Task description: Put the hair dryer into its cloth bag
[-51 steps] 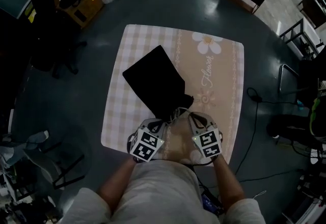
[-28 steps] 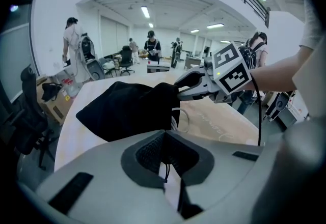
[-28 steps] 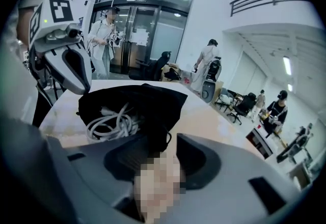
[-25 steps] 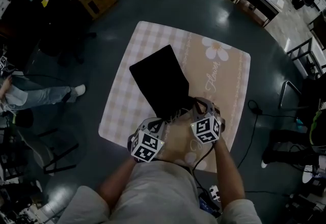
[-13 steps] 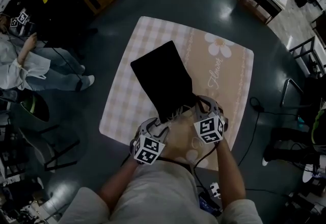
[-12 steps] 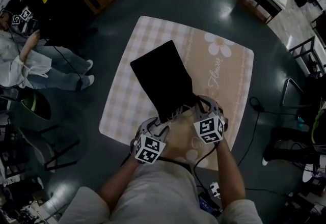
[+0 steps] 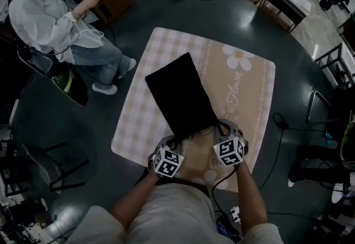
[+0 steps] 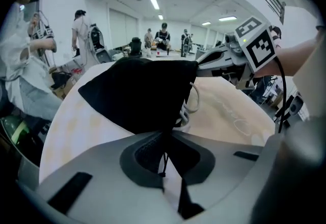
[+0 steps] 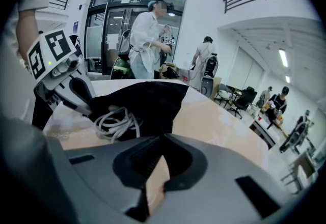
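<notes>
Bag of black cloth (image 7: 180, 96) lies on beige checked floor mat (image 7: 249, 93), mouth toward the operator. Left gripper (image 8: 164, 134): jaws have just been closing and now pinch the mouth's hem. Right gripper (image 9: 162, 139): clamped narrow on the opposite hem. White coiled cord (image 9: 114, 121) shows in the mouth. The hair dryer itself is not visible, apparently inside.

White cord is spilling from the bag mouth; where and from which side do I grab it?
Pinch the bunched loops of the white cord where they bulge from the mouth of the cloth bag, coming in from the open near end, low over the mat. The loops lie stacked there, so one pinch likely catches several; deeper in, cloth hides them.
</notes>
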`<action>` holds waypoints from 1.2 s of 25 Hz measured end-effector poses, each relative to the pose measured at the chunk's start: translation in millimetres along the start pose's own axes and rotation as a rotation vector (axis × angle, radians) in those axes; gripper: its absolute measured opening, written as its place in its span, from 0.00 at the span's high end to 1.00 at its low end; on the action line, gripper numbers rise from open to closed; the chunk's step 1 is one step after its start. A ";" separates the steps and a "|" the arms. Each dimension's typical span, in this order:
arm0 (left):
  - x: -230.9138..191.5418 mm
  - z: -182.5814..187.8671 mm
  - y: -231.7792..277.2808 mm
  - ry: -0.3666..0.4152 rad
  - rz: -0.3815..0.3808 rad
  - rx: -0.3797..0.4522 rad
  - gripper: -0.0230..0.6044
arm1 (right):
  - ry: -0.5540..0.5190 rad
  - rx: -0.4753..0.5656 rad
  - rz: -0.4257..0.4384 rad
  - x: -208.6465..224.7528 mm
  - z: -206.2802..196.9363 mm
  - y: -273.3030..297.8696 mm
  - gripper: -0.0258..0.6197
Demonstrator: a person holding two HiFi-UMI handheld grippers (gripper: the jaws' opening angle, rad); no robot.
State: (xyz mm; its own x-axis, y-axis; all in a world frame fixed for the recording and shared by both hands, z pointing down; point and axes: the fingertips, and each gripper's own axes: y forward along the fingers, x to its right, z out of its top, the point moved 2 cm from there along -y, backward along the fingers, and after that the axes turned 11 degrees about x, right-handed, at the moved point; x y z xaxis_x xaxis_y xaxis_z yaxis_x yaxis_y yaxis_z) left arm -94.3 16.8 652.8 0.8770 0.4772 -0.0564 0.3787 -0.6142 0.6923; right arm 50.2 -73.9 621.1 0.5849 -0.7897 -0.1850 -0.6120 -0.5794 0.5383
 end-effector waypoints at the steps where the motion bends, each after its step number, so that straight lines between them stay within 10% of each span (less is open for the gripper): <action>1: -1.2 2.4 -3.4 -0.008 -0.003 0.015 0.93 | 0.015 0.009 0.000 -1.4 -0.5 -2.9 0.93; 16: -60.8 80.7 -82.1 -0.169 0.067 0.285 0.94 | 0.268 0.205 -0.075 -28.1 88.8 -35.3 0.93; 30: -85.3 144.2 -121.9 -0.129 -0.068 0.427 0.94 | 0.374 0.205 -0.286 -32.6 140.4 -73.1 0.93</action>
State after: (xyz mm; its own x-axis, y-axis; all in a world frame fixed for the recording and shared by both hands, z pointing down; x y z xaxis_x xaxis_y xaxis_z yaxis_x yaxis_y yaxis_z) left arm -172.6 -39.7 469.5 0.8654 0.4596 -0.1995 0.5010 -0.8013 0.3271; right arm 1.2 -34.2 472.3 0.8716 -0.4896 0.0260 -0.4698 -0.8188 0.3300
